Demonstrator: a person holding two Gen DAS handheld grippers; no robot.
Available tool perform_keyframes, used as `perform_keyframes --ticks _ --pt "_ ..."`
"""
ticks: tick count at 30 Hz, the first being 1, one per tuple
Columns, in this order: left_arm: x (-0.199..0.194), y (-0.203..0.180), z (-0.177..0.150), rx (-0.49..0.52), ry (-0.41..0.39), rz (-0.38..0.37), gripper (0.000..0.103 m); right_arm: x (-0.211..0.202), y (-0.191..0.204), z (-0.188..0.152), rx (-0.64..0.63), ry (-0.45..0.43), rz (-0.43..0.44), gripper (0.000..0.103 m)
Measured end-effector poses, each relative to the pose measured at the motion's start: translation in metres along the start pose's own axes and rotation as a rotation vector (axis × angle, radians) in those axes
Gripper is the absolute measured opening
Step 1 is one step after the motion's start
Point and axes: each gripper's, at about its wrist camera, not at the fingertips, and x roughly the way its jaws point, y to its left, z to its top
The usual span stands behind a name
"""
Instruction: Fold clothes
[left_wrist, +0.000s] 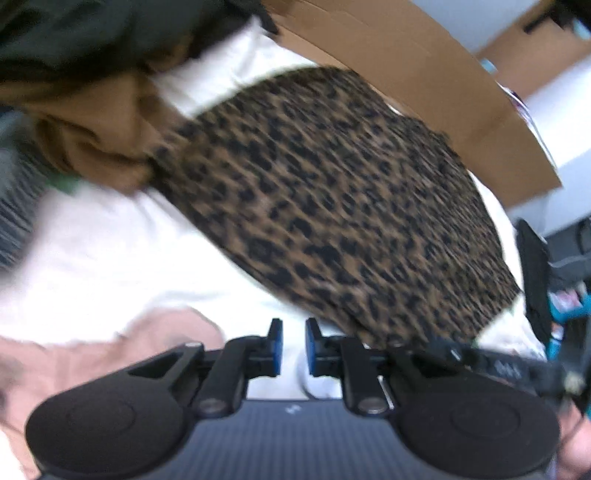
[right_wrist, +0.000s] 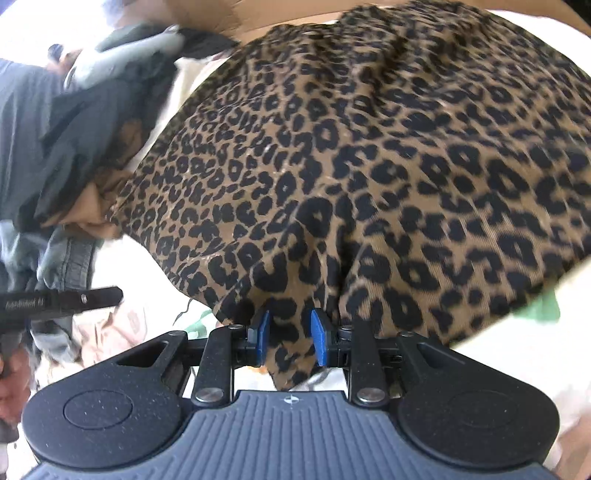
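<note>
Leopard-print garment fills centre frame on the white desk, thin and floppy, right gripper jaws clamped on its bunched lower hem, left gripper jaws slightly apart, empty; grab corners.

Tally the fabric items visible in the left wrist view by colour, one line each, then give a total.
Leopard-print garment: 1
Tan-brown garment: 1
Dark green-black garment: 1
Pink garment: 1
White cloth under them: 1
Total: 5
Blur hides whether the grey striped patch at the left edge is another piece, so it is left out.
</note>
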Motion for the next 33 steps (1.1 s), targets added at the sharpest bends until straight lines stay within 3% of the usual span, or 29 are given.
perform_keyframes --ticks 4,6,9,11,12,15,19,23,26,30,32,33 --pt "-0.011 0.019 0.023 -0.022 -0.044 0.045 0.018 -0.007 -0.003 -0.008 0.067 -0.018 -0.003 0.026" --pt "-0.013 0.026 0.032 -0.028 -0.059 0.056 0.028 -0.008 -0.005 -0.01 0.096 -0.018 -0.009 0.026" --pt "-0.009 0.035 0.045 -0.057 -0.068 0.059 0.034 -0.01 -0.008 -0.012 0.164 -0.014 -0.008 0.027" --pt "-0.004 0.042 0.052 -0.083 -0.071 0.071 0.04 -0.011 -0.007 -0.014 0.17 -0.015 -0.016 0.033" --pt "-0.001 0.044 0.055 -0.092 -0.075 0.076 0.045 -0.009 -0.008 -0.015 0.185 -0.007 -0.016 0.044" --pt "0.011 0.048 0.062 -0.088 -0.084 0.099 0.055 -0.005 -0.014 -0.018 0.232 0.005 -0.013 0.045" --pt "0.034 0.051 0.067 -0.036 -0.08 0.13 0.056 0.001 -0.024 -0.022 0.299 0.011 -0.003 0.045" --pt "0.048 0.059 0.07 -0.088 -0.095 0.108 0.056 0.007 -0.035 -0.024 0.368 0.019 0.009 0.045" --pt "0.053 0.056 0.072 -0.093 -0.1 0.075 0.056 0.01 -0.038 -0.027 0.401 0.02 0.032 0.043" --pt "0.058 0.051 0.072 -0.096 -0.106 0.013 0.056 0.012 -0.043 -0.032 0.45 0.037 0.062 0.02" --pt "0.062 0.049 0.072 -0.086 -0.108 0.014 0.055 0.013 -0.041 -0.034 0.45 0.042 0.068 0.016" --pt "0.064 0.049 0.073 -0.085 -0.11 0.02 0.05 0.014 -0.04 -0.035 0.437 0.04 0.068 0.013"
